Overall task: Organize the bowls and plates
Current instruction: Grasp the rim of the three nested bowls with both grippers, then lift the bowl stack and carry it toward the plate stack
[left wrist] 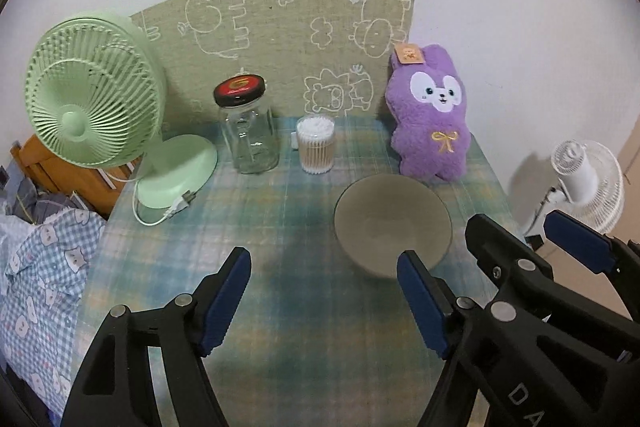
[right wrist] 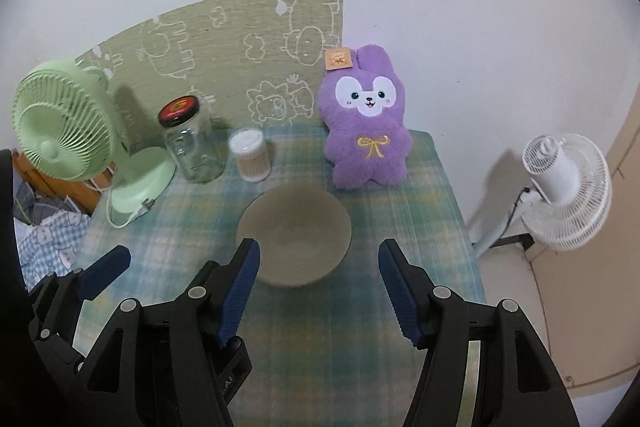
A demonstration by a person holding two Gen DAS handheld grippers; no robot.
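A: How many of each on the tabletop [left wrist: 304, 327]?

B: One bowl [right wrist: 295, 235], grey-brown, upright and with nothing in it, sitting on the plaid cloth just in front of the purple plush rabbit [right wrist: 366, 123]; no plate shows in either view; one green fan [left wrist: 96, 91]; one glass jar [left wrist: 250, 131] with a dark lid; one clear tub of cotton swabs [left wrist: 315, 143] beside the jar; one white fan [right wrist: 560, 191] standing off the tabletop to the right, on the floor.

A: And the two tools?

B: Two; the left hand-held gripper [left wrist: 324, 297] tilts down over bare cloth, its jaws spread apart with nothing between them, the right fingertip overlapping the bowl's near rim in its own view, though I cannot tell whether it touches; the right hand-held gripper [right wrist: 318, 291] also tilts down, jaws spread, nothing pinched, the bowl lying just beyond the gap.

A: How do they stand to each other?

B: Side by side, close; each shows at the edge of the other's view.
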